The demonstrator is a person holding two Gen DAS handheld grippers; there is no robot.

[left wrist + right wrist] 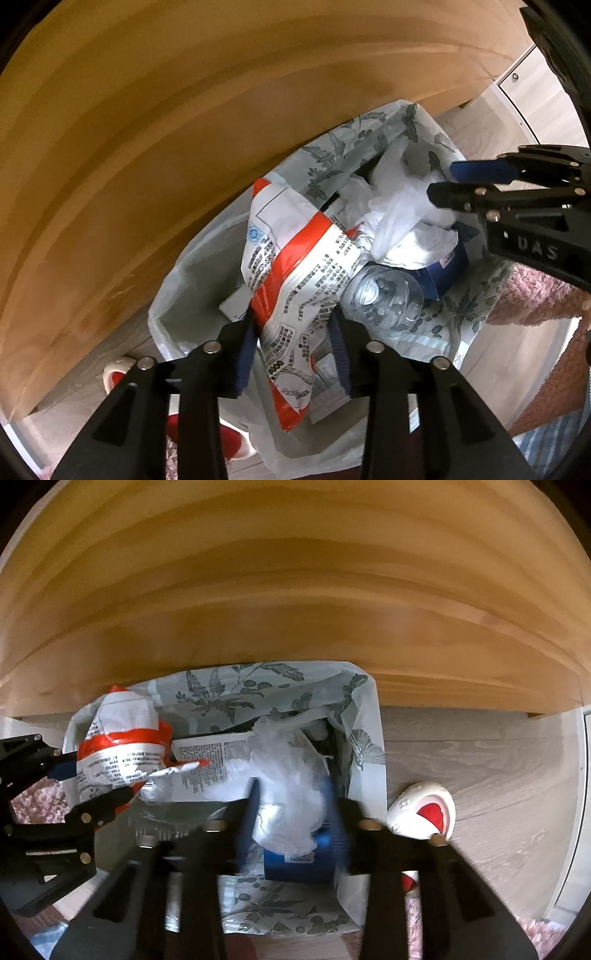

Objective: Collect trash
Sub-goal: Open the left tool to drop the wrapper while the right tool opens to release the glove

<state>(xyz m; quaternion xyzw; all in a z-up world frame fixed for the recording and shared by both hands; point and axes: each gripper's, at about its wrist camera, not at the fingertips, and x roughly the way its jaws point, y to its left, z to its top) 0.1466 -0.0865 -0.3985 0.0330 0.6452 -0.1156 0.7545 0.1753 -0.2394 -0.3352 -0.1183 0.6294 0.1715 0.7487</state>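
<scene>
The left gripper (291, 354), nearest the lens, stands partly open; the red-and-white printed plastic wrapper (295, 266) hangs between its blue pads (245, 354), and no pad seems to press it. The right gripper (293, 819) is also partly open around one crumpled clear plastic film (291, 775); the blur hides whether the pads touch it. Both hang over one leaf-printed white trash bag (332, 151). Inside lie one clear plastic bottle (380, 295) and one blue carton (299, 864). Beside the bag, on the pale floor (480, 760), lies one white-and-red slipper (424, 812).
</scene>
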